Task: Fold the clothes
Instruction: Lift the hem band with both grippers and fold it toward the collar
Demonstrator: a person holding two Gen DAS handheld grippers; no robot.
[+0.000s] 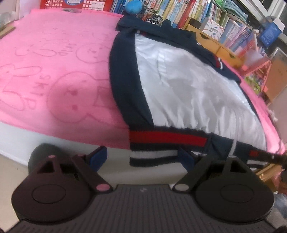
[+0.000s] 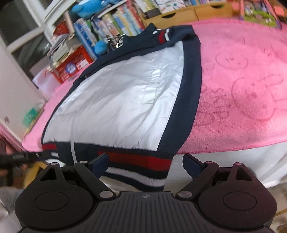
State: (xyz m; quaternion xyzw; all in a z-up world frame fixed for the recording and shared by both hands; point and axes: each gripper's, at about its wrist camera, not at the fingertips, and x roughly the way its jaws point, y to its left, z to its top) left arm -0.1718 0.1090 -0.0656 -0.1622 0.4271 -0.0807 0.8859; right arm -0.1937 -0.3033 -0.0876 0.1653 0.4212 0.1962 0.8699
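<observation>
Pink blanket (image 1: 59, 75) with rabbit outlines covers the table, bookshelves (image 1: 197, 12) packed along the far side. Left wrist view first: the jacket (image 1: 188, 86) lies flat on the right part of the blanket, navy with a pale silvery lining facing up, its striped hem (image 1: 161, 143) hanging over the near edge. The left gripper (image 1: 144, 158) sits right at that hem, fingers spread wide, the ribbed band between them and nothing pinched.

Over to the right wrist view: same jacket (image 2: 122, 100) now on the left, bare pink blanket (image 2: 242, 89) stretching away right. The right gripper (image 2: 146, 162) is low at the hem (image 2: 136, 161), fingers apart, left pad (image 2: 99, 162) in front of the red stripe, right pad (image 2: 191, 163) just off the cloth's corner
</observation>
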